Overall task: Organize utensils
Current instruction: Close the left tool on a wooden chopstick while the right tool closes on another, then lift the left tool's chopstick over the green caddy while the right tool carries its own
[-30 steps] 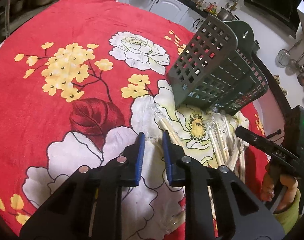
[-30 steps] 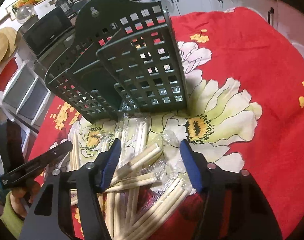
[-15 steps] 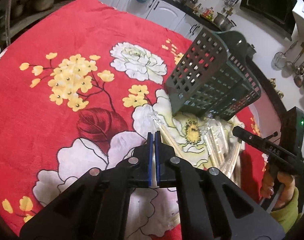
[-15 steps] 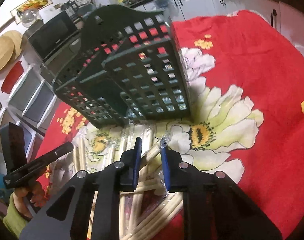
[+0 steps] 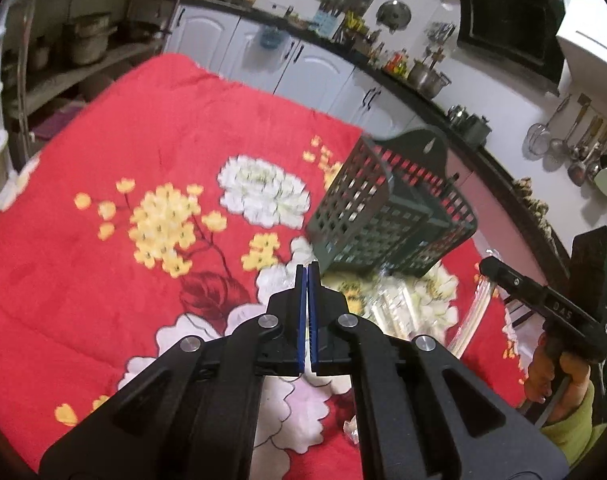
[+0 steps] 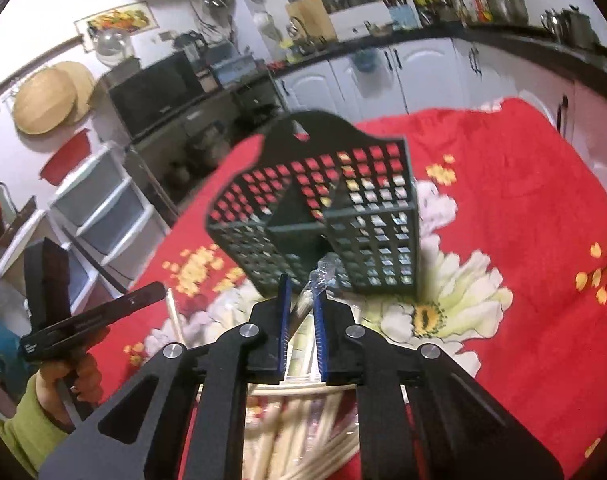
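A: Obs. entry. We log the left gripper (image 5: 306, 276) clenched, blue pads pressed together; we can't tell whether anything thin is caught between them. It hangs above the red floral cloth (image 5: 103, 240), just near-left of the green slotted caddy (image 5: 387, 220).

B: Agreed. Right gripper (image 6: 302, 292) – we see it grasping a wrapped chopstick pair (image 6: 317, 280); clear wrapper tip pokes out past the pads, pointing at the caddy (image 6: 335, 216), which stands just beyond.

A: Caddy pos.? We put it far-right of centre on the cloth in the left view, upright, w/ a divider inside and a hanging tab at the back.

B: Yes. Rest of the wrapped chopsticks (image 6: 303, 440) lie in a loose heap on the cloth, near side of the caddy, under the right gripper. In the left view that heap (image 5: 395, 304) sits right of the left gripper, blurred.

A: Bkgd: white cabinets (image 5: 303, 68) along the far wall.
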A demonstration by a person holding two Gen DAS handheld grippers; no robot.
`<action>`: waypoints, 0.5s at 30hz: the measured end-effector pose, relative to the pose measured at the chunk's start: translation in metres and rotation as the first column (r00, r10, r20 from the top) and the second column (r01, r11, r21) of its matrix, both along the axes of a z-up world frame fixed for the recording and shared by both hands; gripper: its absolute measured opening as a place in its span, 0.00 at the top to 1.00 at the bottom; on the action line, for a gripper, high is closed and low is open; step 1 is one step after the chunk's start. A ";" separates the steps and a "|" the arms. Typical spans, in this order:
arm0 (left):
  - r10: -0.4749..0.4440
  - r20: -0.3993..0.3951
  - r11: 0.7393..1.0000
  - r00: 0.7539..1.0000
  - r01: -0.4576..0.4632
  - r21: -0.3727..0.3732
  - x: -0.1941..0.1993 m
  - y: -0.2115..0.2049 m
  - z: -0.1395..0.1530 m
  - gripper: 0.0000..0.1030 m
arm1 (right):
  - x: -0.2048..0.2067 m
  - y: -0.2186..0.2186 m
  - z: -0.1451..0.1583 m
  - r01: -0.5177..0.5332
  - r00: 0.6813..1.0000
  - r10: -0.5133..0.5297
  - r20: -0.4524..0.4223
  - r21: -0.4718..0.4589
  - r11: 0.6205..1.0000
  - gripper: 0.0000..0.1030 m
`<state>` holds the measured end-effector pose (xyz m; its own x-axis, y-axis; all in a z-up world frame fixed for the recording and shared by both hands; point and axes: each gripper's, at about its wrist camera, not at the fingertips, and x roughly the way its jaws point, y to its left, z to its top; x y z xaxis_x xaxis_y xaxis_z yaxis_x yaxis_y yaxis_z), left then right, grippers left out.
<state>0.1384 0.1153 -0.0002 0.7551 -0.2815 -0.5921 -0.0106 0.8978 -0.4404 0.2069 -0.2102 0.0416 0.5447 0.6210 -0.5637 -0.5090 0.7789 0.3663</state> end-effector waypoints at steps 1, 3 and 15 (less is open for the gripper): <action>-0.001 0.014 1.000 1.000 0.001 -0.004 -0.002 0.001 0.004 1.00 | -0.003 0.000 0.006 -0.009 1.000 0.009 0.015 0.009 1.000 0.91; -0.001 0.034 1.000 0.999 0.001 -0.004 -0.006 0.001 0.013 1.00 | -0.010 0.001 0.015 -0.023 0.999 0.022 0.037 0.021 1.000 0.92; -0.058 0.153 0.998 0.987 0.055 0.019 -0.021 -0.017 0.065 1.00 | -0.040 0.006 0.065 -0.086 0.982 0.073 0.176 0.065 0.994 0.95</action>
<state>0.1176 0.0983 0.0645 0.8202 -0.3184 -0.4753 0.1069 0.9015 -0.4195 0.1666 -0.2047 0.1070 0.5776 0.7018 -0.4171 -0.6286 0.7083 0.3212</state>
